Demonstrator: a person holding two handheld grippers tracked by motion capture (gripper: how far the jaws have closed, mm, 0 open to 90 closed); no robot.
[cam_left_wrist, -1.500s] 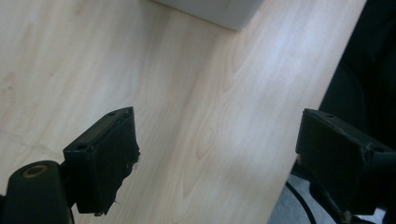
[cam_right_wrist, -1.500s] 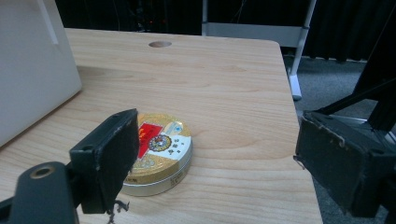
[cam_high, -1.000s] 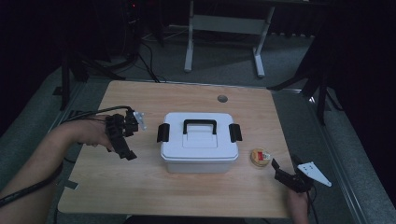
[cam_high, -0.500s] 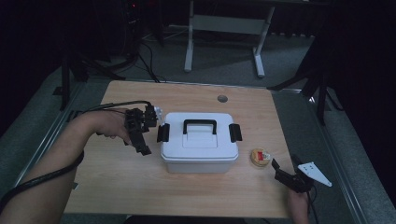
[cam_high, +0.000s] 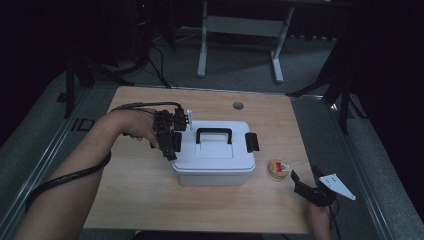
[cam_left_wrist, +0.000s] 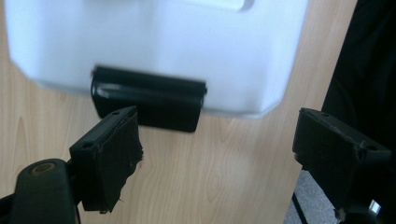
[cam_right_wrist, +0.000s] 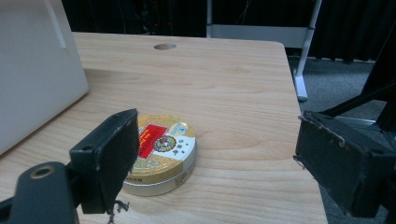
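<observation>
White storage box (cam_high: 214, 150) sat mid-table, lid on, both black latches down. Left gripper (cam_high: 172, 131) hovered at the box's left end, jaws wide apart with nothing between them, aimed at the left latch (cam_left_wrist: 147, 98). Right gripper (cam_high: 306, 186) rested off the box's right front corner, jaws also apart and empty, facing the round tin (cam_right_wrist: 161, 154) just right of the box. Judged step: approach for unlatching. Next move needs one pad hooked under the latch edge, then a pull outward.
</observation>
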